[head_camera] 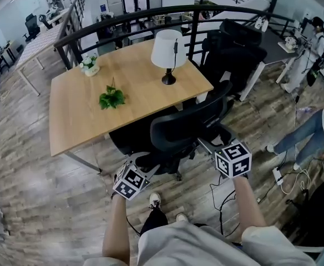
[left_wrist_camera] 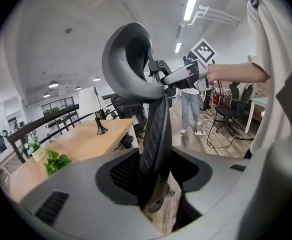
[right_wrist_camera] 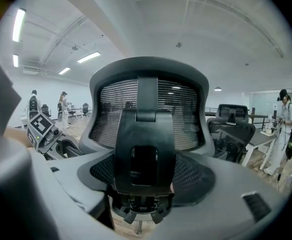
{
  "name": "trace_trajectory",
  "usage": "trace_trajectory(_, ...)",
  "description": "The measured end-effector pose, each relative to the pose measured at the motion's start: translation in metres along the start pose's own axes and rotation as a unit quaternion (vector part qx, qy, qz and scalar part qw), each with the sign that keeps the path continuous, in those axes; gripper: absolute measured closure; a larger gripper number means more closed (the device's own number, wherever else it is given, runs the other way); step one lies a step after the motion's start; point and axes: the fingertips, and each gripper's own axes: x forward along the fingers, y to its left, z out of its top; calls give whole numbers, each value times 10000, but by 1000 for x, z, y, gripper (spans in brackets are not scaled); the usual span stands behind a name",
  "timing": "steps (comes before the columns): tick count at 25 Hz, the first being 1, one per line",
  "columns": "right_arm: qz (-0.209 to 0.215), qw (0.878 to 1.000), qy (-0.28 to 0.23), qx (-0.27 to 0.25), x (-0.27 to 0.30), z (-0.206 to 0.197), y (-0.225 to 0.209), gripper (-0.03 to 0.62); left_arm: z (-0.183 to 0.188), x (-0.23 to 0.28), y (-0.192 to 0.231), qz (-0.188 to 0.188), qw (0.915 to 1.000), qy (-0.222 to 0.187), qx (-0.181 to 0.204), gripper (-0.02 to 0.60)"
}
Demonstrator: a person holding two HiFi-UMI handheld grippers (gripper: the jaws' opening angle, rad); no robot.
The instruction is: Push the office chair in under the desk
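Office chair [head_camera: 184, 132] sits center frame, seat partly under the desk's [head_camera: 79, 115] near edge, back toward the person. L gripper [head_camera: 135, 172]: jaws spread, astride the backrest's [left_wrist_camera: 156, 134] side edge. R gripper [head_camera: 220, 153]: jaws also apart, framing the rear spine [right_wrist_camera: 145, 149]. Chair's prob. heavyish but rolls on casters [head_camera: 178, 176] & may swivel. Mesh [right_wrist_camera: 186, 109] gives, so push evenly w/ both on the stiff frame/spine.

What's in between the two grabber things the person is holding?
The office chair, its backrest. The head view shows it between the left gripper and the right gripper; the left gripper view shows the right gripper beyond it.
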Motion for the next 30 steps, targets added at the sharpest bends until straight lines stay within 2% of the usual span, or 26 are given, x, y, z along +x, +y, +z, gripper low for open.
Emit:
trace_trajectory(9, -69, 10000, -24, 13, 56, 23, -13, 255, -1, 19, 64, -80, 9999, -45, 74, 365)
trace_trajectory(30, -395, 9990, -134, 160, 136, 60, -13, 249, -7, 32, 172, -370, 9986, -160, 349, 362)
